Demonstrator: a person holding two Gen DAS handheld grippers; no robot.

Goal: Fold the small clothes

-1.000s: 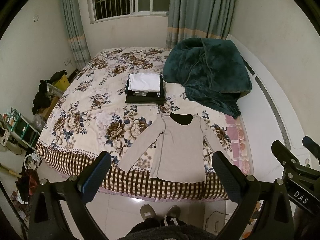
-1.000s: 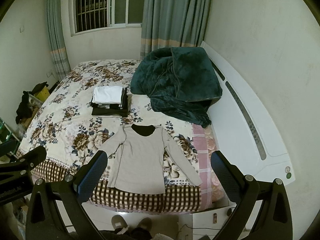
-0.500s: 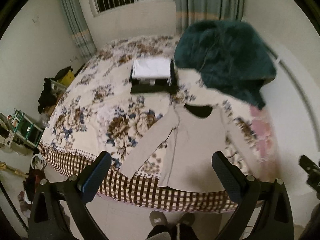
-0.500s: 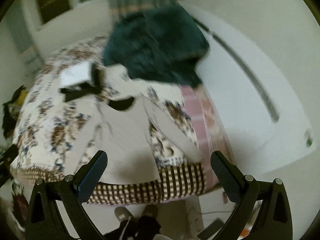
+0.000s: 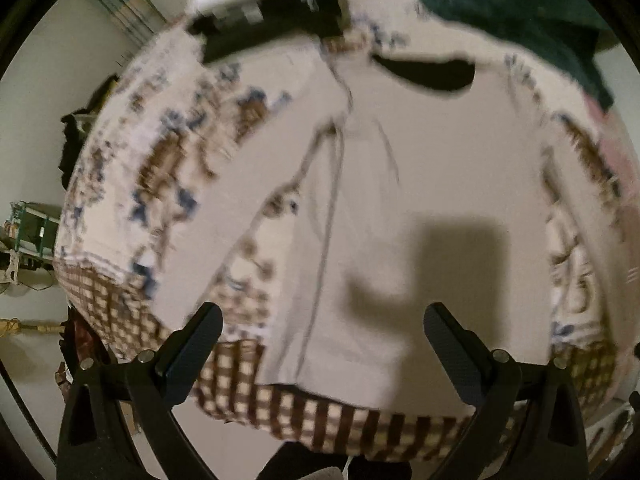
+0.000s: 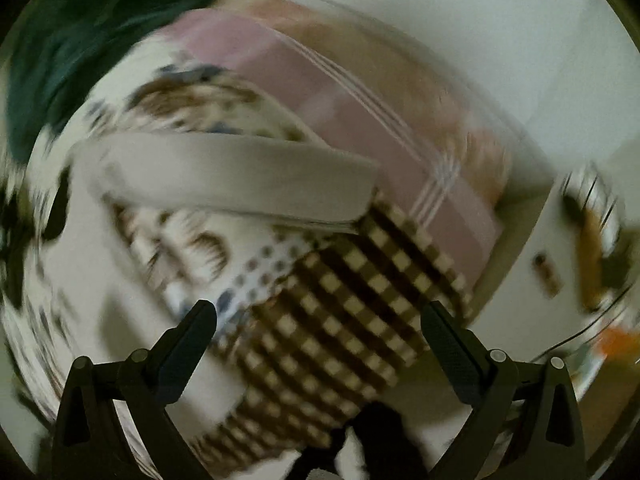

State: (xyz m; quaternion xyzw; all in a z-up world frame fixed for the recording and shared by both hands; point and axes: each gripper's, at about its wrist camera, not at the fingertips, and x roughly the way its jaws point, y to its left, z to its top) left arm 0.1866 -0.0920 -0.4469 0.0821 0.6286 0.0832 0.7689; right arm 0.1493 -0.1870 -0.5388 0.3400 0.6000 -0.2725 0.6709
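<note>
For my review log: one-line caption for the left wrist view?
Open left gripper above beige long-sleeve top spread on floral bedspread.

Both views motion-blurred. Left wrist view: folded clothes stack (image 5: 256, 4) and dark green blanket (image 5: 500, 8) cut off by top edge; floral bedspread (image 5: 160, 152) pattern smeared. Right wrist view: beige shirt sleeve (image 6: 240, 176) soft-edged; items at right edge (image 6: 592, 248) unidentifiable.

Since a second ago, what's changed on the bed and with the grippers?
Both grippers have swung down close over the bed: left gripper over the grey shirt, right gripper toward its right sleeve. Both stay open, holding nothing. The shirt still lies flat, unfolded.
</note>
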